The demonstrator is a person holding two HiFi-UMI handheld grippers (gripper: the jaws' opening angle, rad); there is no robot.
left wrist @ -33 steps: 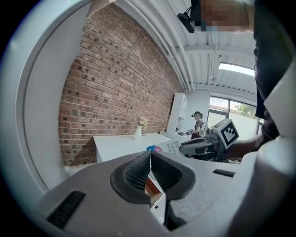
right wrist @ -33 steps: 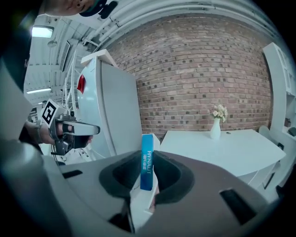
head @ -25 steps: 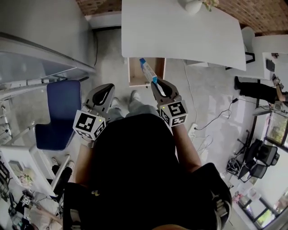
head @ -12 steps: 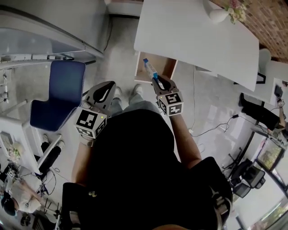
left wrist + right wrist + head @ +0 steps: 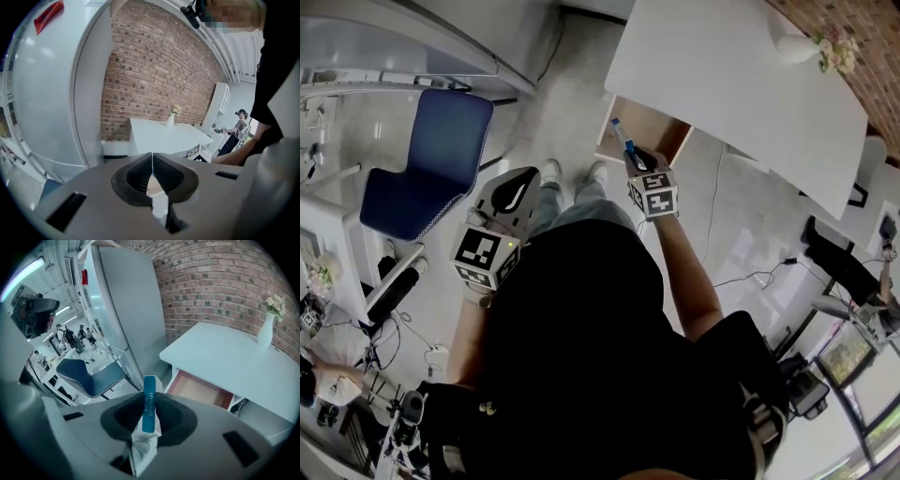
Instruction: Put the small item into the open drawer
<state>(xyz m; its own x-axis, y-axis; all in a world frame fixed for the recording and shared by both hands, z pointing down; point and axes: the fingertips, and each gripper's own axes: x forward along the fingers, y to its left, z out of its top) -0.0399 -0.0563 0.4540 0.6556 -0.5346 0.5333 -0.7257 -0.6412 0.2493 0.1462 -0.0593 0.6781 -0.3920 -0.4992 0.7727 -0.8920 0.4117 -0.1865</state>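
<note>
Right claw (image 5: pixel 151 414) is clenched on the blue-and-white packet (image 5: pixel 148 401), short of the open drawer (image 5: pixel 199 391) at one o'clock under the desk (image 5: pixel 225 352). Left claw (image 5: pixel 152 174) is closed, empty. Pickup looks done; the drop into the drawer remains.

The slim blue-and-white packet (image 5: pixel 148 408) stands pinched in the right gripper (image 5: pixel 150 395), near the open wooden drawer (image 5: pixel 199 389).

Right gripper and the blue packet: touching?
Touching. In the right gripper view, the right gripper clamps the blue packet between its jaws.
</note>
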